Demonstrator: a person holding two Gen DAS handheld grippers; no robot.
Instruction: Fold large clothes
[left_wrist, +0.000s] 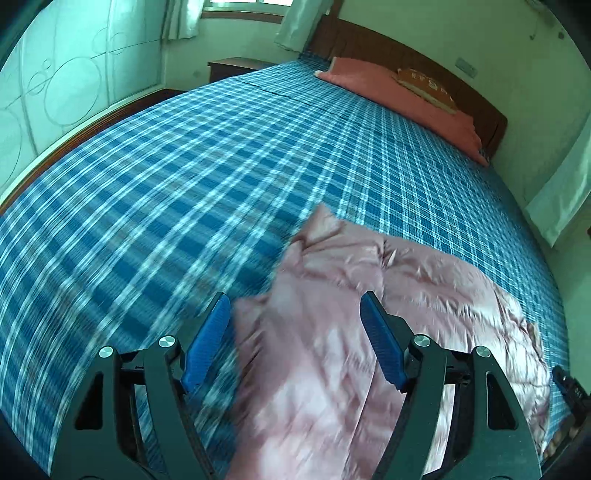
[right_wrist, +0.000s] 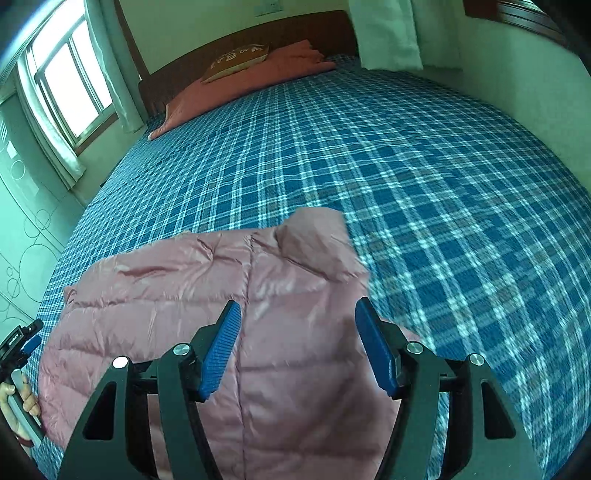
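- The bed (left_wrist: 221, 155), under a blue plaid sheet, takes up nearly the whole room; a salmon pillow (left_wrist: 406, 92) lies by the headboard at twelve o'clock.
- The pink puffer jacket (right_wrist: 207, 295) lies on the near end of the bed, close to where the person stands, already doubled over by the look of it, with a rounded lump (hood or collar, I'd guess) poking toward twelve o'clock.
- Its long axis seems to run side to side across the bed, from nine to three o'clock, though motion blur in the left view makes the near edge hard to judge.
- From the left gripper (left_wrist: 291, 343) the jacket (left_wrist: 424, 295) spreads from straight ahead off to three o'clock; from the right gripper (right_wrist: 297, 347) it spreads ahead and toward nine o'clock. So the jacket sits between the two hands, about equally near each.
- Both grippers hover above the fabric with jaws standing well apart and nothing pinched in them.
- The quilted shell is glossy, puffy and creased; it looks slippery and likely to spring back.
- At nine o'clock in the right view, a hand (right_wrist: 18, 398) grips the left tool's handle.
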